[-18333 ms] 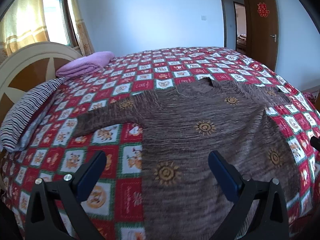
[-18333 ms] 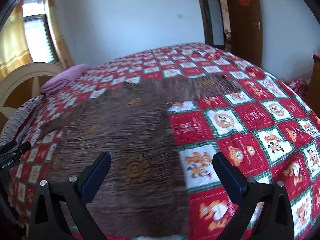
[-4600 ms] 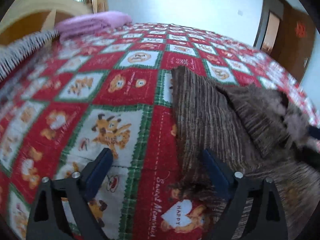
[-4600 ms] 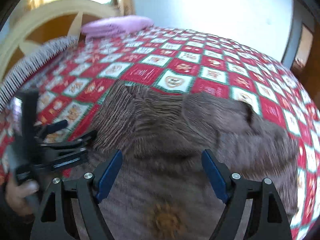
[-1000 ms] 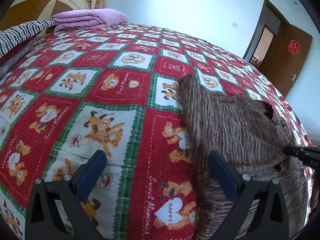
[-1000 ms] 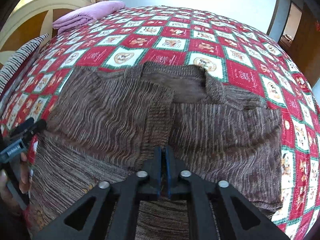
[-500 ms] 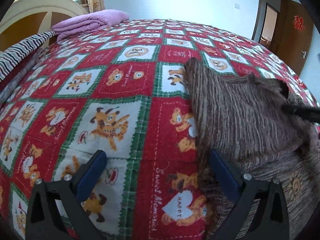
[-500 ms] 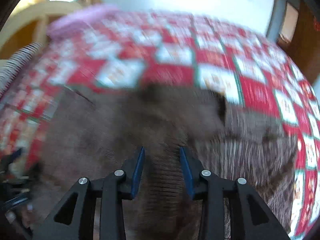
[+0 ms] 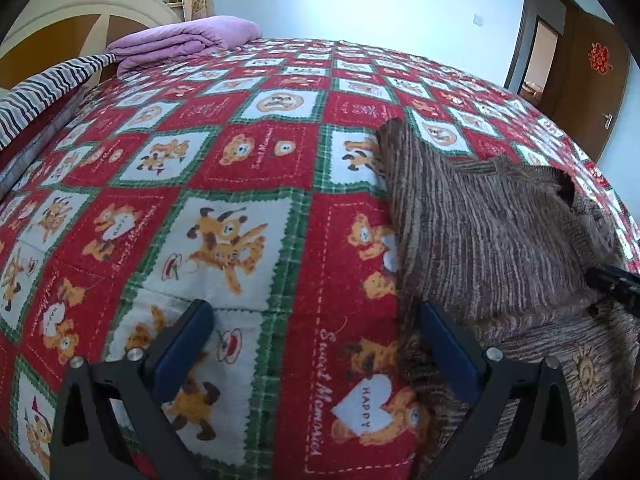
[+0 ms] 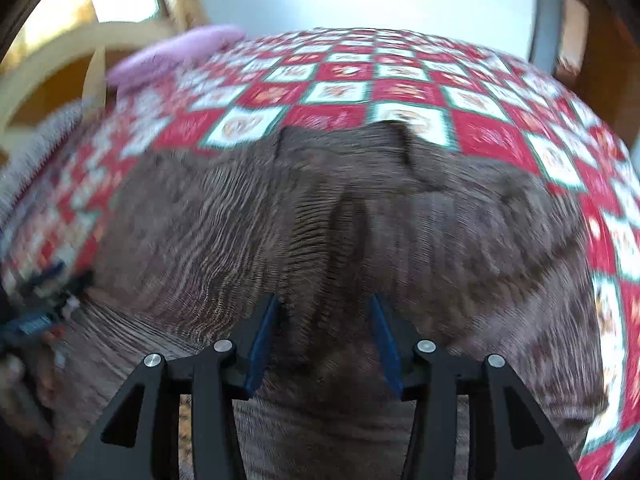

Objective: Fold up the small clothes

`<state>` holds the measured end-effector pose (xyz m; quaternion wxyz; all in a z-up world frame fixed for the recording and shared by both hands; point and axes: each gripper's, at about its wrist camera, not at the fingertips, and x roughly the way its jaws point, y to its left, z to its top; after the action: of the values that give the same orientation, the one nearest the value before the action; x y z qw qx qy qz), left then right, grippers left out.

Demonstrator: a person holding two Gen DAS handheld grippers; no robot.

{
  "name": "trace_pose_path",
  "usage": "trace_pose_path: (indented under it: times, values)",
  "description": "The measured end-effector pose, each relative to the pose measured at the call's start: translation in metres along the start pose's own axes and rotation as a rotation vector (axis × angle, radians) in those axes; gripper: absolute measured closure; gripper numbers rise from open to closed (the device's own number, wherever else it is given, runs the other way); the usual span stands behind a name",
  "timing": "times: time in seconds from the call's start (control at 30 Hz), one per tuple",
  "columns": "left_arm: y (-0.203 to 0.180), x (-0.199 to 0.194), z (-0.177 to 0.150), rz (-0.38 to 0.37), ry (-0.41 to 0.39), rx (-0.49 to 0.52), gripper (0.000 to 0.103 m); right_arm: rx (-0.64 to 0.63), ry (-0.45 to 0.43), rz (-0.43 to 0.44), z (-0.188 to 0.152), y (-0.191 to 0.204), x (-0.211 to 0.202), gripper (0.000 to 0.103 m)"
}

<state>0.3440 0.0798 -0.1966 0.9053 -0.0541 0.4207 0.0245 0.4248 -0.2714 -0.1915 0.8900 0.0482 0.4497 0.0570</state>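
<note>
A brown knit sweater (image 9: 492,240) with orange sun motifs lies on the bed, both sleeves folded in over its body. In the right wrist view the sweater (image 10: 340,216) fills the middle, blurred. My left gripper (image 9: 316,320) is open and empty at the sweater's left edge, one finger over the quilt and one over the knit. My right gripper (image 10: 324,312) is open and empty just above the folded sleeves. Its tip (image 9: 612,284) also shows at the right edge of the left wrist view.
A red, white and green patchwork quilt (image 9: 224,184) covers the bed. A folded purple blanket (image 9: 180,42) and a striped pillow (image 9: 44,92) lie by the cream headboard (image 9: 80,20). A brown door (image 9: 592,64) stands at the far right.
My right gripper has opened from shut and let go of the sleeve, then moved closer over the sweater. My left gripper has stayed open at the left edge.
</note>
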Motion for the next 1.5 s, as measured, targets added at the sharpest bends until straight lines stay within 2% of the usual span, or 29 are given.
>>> trace_pose_path:
  times: [0.07,0.13,0.2,0.23,0.27,0.3,0.37,0.53,0.63,0.7,0.87,0.93,1.0,1.27,1.5]
  values:
    - [0.004,-0.001,0.0,-0.022,-0.005,-0.016,0.0,0.07,-0.045,0.037,-0.006,-0.012,-0.02,0.053]
    - [0.005,-0.002,0.0,-0.036,-0.009,-0.027,0.0,0.085,-0.077,-0.003,-0.016,-0.026,-0.035,0.052]
    - [0.005,-0.002,0.0,-0.036,-0.011,-0.028,0.0,0.114,-0.037,-0.091,-0.028,-0.048,-0.033,0.049]
    - [0.003,-0.002,0.0,-0.029,-0.01,-0.022,0.0,0.138,0.001,-0.094,-0.033,-0.059,-0.026,0.049]
    - [0.002,-0.002,0.0,-0.024,-0.008,-0.018,0.0,0.159,-0.017,-0.036,-0.039,-0.07,-0.029,0.049]
    - [0.001,-0.002,0.0,-0.017,-0.007,-0.012,0.0,0.165,-0.042,-0.016,-0.041,-0.072,-0.037,0.049]
    - [0.001,-0.003,-0.001,-0.02,-0.003,-0.015,0.0,0.166,-0.044,-0.036,-0.045,-0.07,-0.049,0.048]
    - [0.005,-0.019,-0.016,-0.059,0.01,-0.041,0.0,0.158,-0.063,-0.007,-0.071,-0.059,-0.077,0.048]
    - [0.002,-0.029,-0.025,-0.055,0.011,-0.03,0.0,0.167,-0.032,-0.001,-0.096,-0.06,-0.075,0.048]
    - [0.002,-0.035,-0.03,-0.052,0.015,-0.036,0.0,0.157,-0.064,-0.003,-0.11,-0.059,-0.083,0.048]
    - [0.002,-0.052,-0.043,-0.076,0.015,-0.059,0.0,0.141,-0.062,-0.009,-0.133,-0.055,-0.096,0.048]
    - [-0.002,-0.059,-0.05,-0.083,0.015,-0.049,0.0,0.093,-0.069,-0.013,-0.141,-0.049,-0.096,0.04]
    - [-0.007,-0.069,-0.059,-0.083,0.014,-0.037,0.0,0.053,-0.064,0.013,-0.146,-0.044,-0.095,0.02]
    - [-0.02,-0.097,-0.09,-0.079,0.018,0.036,0.0,0.099,-0.068,0.016,-0.168,-0.041,-0.115,0.019]
    - [-0.025,-0.118,-0.102,-0.073,0.003,0.073,0.0,0.08,-0.038,0.016,-0.187,-0.031,-0.132,0.019]
